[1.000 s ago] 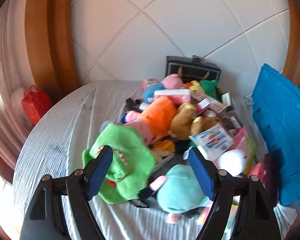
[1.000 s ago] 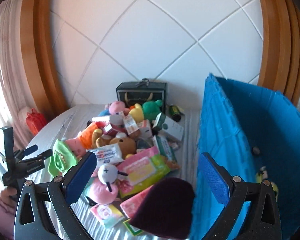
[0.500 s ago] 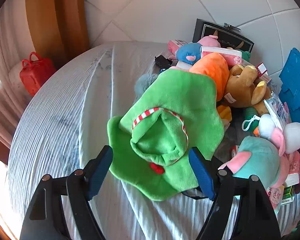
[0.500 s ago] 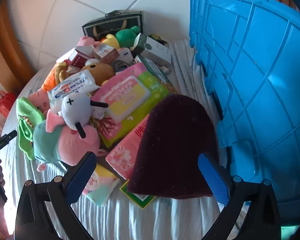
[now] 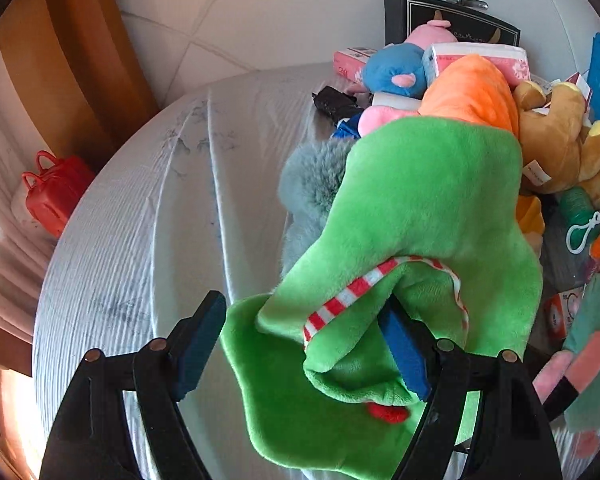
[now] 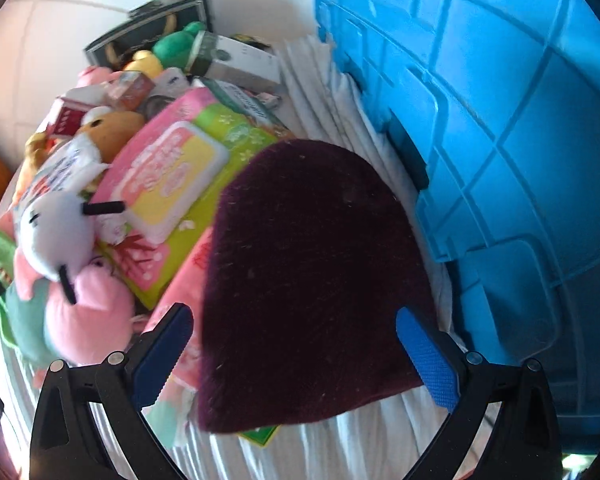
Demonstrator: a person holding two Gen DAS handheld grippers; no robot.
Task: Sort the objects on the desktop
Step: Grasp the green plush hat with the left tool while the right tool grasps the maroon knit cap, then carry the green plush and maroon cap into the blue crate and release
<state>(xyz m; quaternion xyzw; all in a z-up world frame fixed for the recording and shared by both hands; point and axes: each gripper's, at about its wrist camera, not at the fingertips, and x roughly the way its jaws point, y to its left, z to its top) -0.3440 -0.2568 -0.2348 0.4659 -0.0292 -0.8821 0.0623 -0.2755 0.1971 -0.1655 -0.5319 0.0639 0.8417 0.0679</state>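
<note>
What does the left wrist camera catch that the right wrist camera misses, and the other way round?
Only the left view shows the bright green plush hat with red-and-white trim, between the left fingers, and a red plastic case. Only the right view shows the dark maroon fuzzy hat, the blue plastic crate and a pink wipes pack. Both show the black framed box and the brown plush bear.

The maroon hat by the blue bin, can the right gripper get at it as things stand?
Probably yes. The right gripper is open with the maroon hat between its fingers, and nothing lies on top of the hat. The blue bin stands close on one side but leaves room.
</note>
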